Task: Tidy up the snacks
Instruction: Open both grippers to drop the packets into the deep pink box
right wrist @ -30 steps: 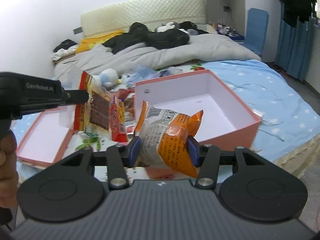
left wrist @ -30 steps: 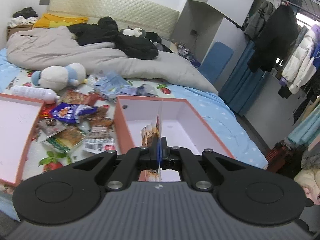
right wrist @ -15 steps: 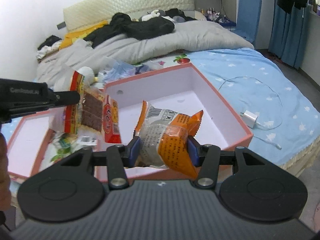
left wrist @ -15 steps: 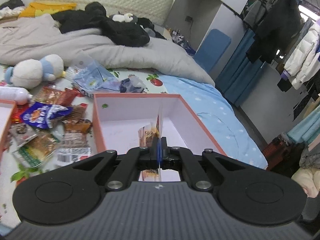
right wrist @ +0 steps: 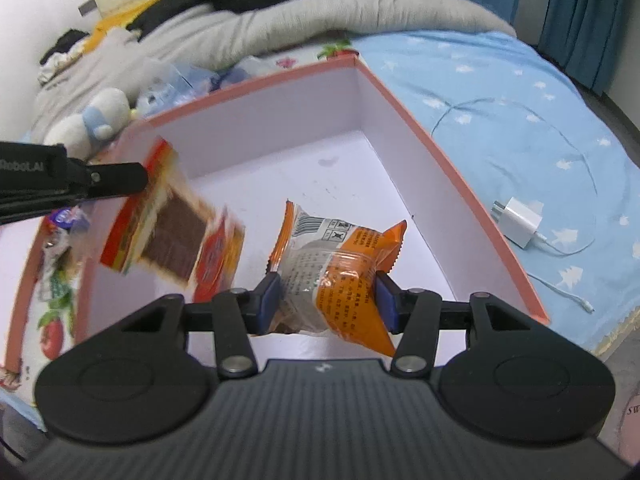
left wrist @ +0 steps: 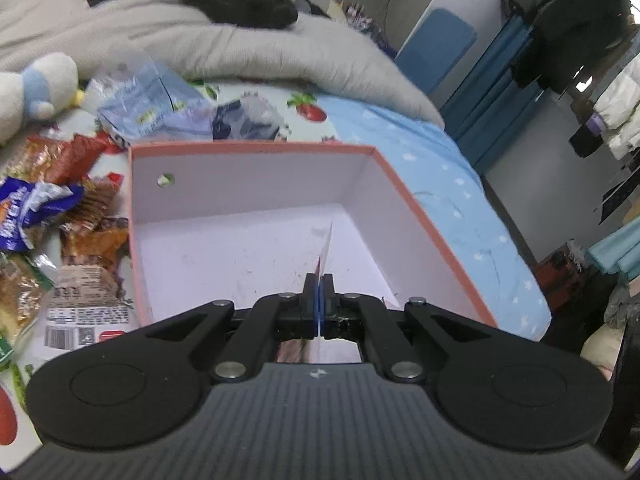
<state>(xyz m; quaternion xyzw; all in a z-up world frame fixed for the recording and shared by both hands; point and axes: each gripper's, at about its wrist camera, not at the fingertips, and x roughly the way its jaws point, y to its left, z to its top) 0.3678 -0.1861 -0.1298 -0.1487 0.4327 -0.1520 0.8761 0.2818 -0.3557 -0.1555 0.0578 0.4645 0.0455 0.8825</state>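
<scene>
**Both claws loaded above the open box**

Your left claw [left wrist: 319, 307] is pressed fully together on the thin edge of a red-and-orange clear-window snack packet with a dark brown bar inside [right wrist: 172, 232]. In the right wrist view that packet hangs tilted from the claw tip, above the left part of the salmon-rimmed cardboard box with the pale lilac lining [right wrist: 404, 120]. From the left wrist view you see the packet only edge-on, as a thin sliver rising from between the blue pads.

Your right claw [right wrist: 327, 302] is closed partway onto an orange and clear plastic snack pouch printed with a barcode [right wrist: 332, 264], gripping its lower half on both sides. The pouch stands up out of the claw over the near middle of the box, and the box floor beneath it is bare, with a few dark specks.

The remaining loose snack wrappers [left wrist: 52, 240] lie in a heap on the bed sheet just left of the box. A white and blue plush toy [left wrist: 36, 88] sits beyond them, near a crumpled clear plastic bag [left wrist: 152, 104]. To the right of the box, a white charger plug with its cable [right wrist: 518, 222] rests on the light blue star-print sheet [right wrist: 500, 80].
</scene>
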